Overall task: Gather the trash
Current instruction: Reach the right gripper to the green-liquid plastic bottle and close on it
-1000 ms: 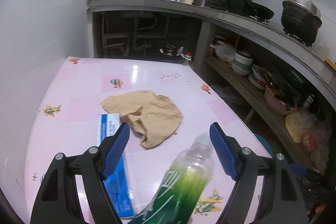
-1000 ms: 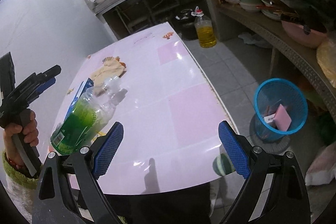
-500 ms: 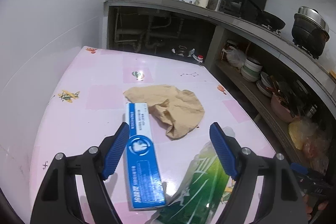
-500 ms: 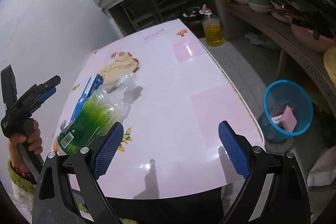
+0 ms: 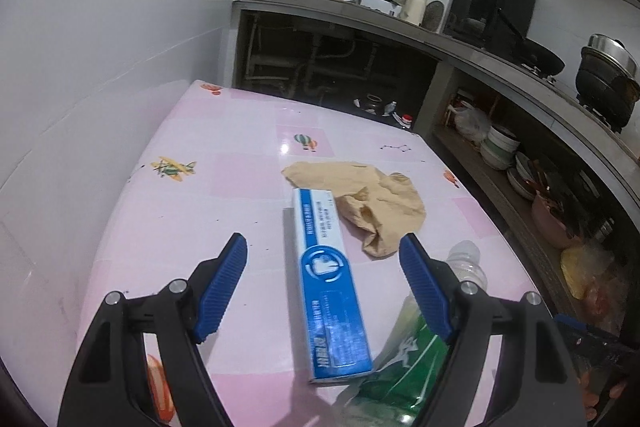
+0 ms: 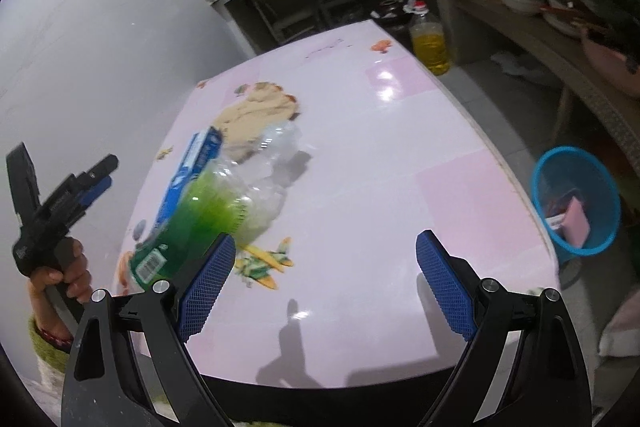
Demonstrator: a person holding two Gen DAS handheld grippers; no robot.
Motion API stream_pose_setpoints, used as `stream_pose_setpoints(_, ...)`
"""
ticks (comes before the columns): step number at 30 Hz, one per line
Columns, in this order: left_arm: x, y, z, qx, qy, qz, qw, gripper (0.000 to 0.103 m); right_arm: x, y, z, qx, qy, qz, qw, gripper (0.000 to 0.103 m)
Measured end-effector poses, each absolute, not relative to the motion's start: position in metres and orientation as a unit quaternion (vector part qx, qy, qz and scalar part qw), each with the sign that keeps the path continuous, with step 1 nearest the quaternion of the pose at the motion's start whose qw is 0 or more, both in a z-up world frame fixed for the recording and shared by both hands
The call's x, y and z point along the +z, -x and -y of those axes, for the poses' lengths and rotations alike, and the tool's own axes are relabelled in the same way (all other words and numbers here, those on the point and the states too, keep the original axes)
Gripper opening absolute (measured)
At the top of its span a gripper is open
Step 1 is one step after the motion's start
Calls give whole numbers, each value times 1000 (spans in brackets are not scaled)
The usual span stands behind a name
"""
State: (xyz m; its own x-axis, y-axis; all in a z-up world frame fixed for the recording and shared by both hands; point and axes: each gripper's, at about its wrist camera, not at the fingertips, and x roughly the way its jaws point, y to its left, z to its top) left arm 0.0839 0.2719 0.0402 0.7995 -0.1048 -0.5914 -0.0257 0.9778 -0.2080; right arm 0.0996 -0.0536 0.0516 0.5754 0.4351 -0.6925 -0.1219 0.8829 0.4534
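Since a second ago, the left gripper has slid sideways, so the blue and white box now lies right between its blue pads, where the bottle used to be. Both pairs of tongs stand wide and hold nothing. The pads of the left one do not touch the box yet.

I think the step now is lining up on the box to pick it up. Next the left tongs would need to go down a little and squeeze its long sides.

Just right of the left tongs lies the plastic bottle, see-through and crinkly, with a shiny green label. Past the box sits a floppy tan cloth, all wrinkled, touching the box's far end.

The right gripper hangs over a bare part of the smooth pink table, with the bottle just beside its left pad. Far off to its right, down on the floor, stands the round blue trash basket with holes in its wall.
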Motion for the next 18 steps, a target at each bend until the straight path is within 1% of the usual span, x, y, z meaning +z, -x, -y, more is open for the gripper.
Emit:
stream_pose_setpoints(9,33,-74,-277,-16,100,-318,943,76,52,-139,21,229,-255,-456,821,88)
stream_pose_setpoints(18,23,-68,-281,-14,110,-329,938,76,33,-178,1,213,-325,-506,770,88)
